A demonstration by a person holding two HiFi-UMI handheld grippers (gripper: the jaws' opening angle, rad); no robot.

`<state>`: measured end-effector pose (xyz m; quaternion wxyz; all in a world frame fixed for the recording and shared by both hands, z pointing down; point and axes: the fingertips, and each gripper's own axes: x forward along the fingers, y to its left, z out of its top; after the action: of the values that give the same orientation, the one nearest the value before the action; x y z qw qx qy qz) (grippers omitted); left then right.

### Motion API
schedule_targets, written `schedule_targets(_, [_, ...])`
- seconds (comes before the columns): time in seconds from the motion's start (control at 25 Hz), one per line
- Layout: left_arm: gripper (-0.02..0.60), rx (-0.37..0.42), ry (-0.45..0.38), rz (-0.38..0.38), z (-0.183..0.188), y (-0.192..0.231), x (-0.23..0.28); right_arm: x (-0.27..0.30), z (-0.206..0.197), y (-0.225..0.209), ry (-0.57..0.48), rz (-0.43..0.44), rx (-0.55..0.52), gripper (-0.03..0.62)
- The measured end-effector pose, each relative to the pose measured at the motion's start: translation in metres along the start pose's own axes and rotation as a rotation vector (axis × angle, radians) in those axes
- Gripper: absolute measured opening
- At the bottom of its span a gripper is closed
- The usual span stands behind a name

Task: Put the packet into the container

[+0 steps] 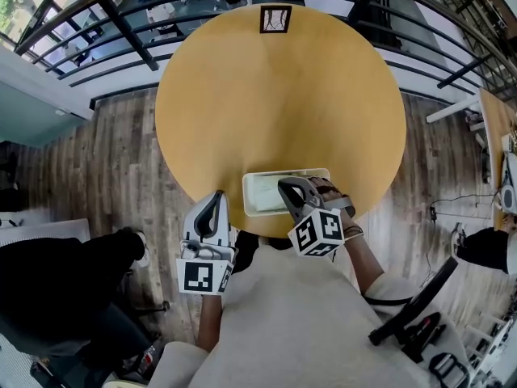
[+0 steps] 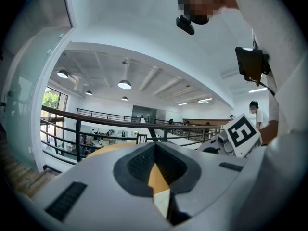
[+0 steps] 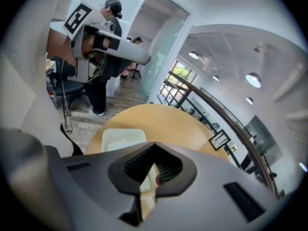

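A shallow white container (image 1: 287, 171) sits at the near edge of the round yellow table (image 1: 275, 95). A pale flat packet (image 1: 269, 192) lies inside it; the right gripper view shows the same container (image 3: 124, 139). My right gripper (image 1: 289, 186) hovers over the container's right part, shut, with nothing between its jaws (image 3: 154, 150). My left gripper (image 1: 215, 202) is off the table's near left edge, tilted upward, its jaws together and empty (image 2: 155, 150).
A small framed sign (image 1: 275, 18) stands at the table's far edge. A black railing (image 1: 121, 31) curves behind the table. A seated person in black (image 1: 65, 273) is at the lower left. Black equipment (image 1: 416, 314) lies on the wooden floor at right.
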<state>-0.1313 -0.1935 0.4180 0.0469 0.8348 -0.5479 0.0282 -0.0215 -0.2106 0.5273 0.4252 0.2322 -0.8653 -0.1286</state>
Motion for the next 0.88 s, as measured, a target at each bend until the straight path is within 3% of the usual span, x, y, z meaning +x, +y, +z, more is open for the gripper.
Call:
schedule_targets(0.16, [0.005, 0.032, -0.011, -0.026, 0.011, -0.005, 0.004, -0.010, 0.010, -0.013, -0.074, -0.078, 0.084, 0.005])
schedule_targets(0.6, [0.006, 0.100, -0.065, -0.121, 0.034, -0.034, 0.028, -0.064, 0.024, -0.074, -0.395, -0.249, 0.515, 0.005])
schedule_targets(0.88, [0.005, 0.123, -0.088, -0.167, 0.037, -0.049, 0.036, -0.100, 0.015, -0.092, -0.511, -0.374, 0.671, 0.005])
